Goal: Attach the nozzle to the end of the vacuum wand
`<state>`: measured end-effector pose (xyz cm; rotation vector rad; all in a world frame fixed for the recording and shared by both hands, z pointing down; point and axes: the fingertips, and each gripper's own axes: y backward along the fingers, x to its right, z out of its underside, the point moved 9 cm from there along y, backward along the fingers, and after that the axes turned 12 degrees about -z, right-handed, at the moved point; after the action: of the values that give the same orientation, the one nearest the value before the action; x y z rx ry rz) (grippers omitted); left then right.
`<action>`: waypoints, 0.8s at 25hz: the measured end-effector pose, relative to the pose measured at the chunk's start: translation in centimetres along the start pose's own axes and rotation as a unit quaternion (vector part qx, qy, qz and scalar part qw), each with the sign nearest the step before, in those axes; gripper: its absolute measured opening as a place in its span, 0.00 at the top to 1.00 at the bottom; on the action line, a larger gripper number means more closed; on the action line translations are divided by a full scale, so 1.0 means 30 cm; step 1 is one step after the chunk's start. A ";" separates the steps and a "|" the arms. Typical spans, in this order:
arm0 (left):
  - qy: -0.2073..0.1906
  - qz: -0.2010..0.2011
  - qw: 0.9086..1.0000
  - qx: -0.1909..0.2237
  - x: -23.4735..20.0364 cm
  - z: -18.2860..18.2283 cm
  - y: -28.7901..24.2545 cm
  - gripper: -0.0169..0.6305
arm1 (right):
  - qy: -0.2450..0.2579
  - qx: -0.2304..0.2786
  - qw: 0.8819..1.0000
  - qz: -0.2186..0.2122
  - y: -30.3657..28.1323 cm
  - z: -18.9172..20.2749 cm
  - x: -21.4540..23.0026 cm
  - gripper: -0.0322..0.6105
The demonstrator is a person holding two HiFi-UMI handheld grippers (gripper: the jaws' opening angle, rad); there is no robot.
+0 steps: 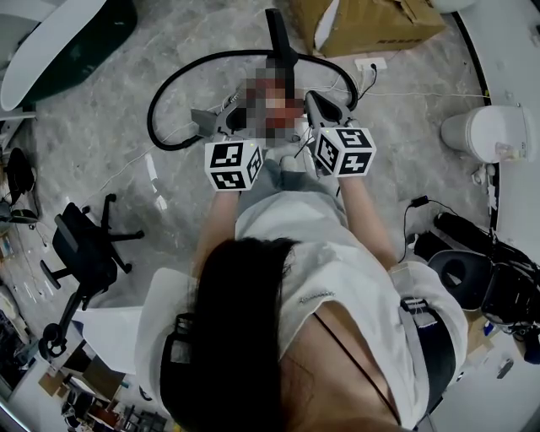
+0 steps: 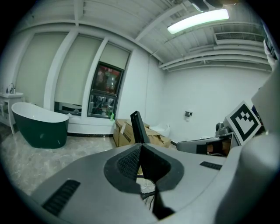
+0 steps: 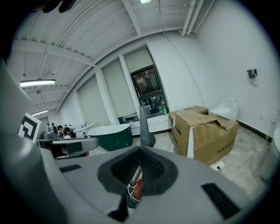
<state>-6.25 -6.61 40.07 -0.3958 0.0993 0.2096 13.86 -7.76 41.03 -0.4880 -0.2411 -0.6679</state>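
Observation:
A black vacuum wand (image 1: 282, 44) stands upright on the marble floor between my two grippers, and its black hose (image 1: 169, 91) loops off to the left. A mosaic patch covers the spot just below it, and I see no nozzle clearly. The wand (image 2: 138, 126) rises just beyond my left gripper (image 2: 140, 149), whose jaws meet with nothing between them. My right gripper (image 3: 140, 152) is likewise shut and empty, with the wand (image 3: 145, 127) just past its tips. A red part with thin wires (image 3: 137, 187) shows below them. From above, the left gripper (image 1: 205, 123) and right gripper (image 1: 323, 105) flank the wand.
A cardboard box (image 1: 371, 21) lies behind the wand, with a white power strip (image 1: 371, 63) beside it. A dark green bathtub (image 1: 67, 42) sits far left, a black office chair (image 1: 84, 253) near left, a white toilet (image 1: 489, 131) at right.

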 end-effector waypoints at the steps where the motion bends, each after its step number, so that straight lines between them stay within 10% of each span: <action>1: 0.001 0.000 1.000 -0.001 0.000 -0.001 -0.003 0.97 | 0.000 -0.002 1.000 0.000 -0.003 0.003 -0.001 0.93; 20: -0.003 -0.004 1.000 -0.016 -0.016 0.029 -0.046 0.97 | 0.005 -0.033 0.999 0.001 -0.061 0.036 0.009 0.93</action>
<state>-6.35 -7.62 41.44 -0.4283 0.0884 0.2038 12.82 -8.59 42.71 -0.5477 -0.2102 -0.6776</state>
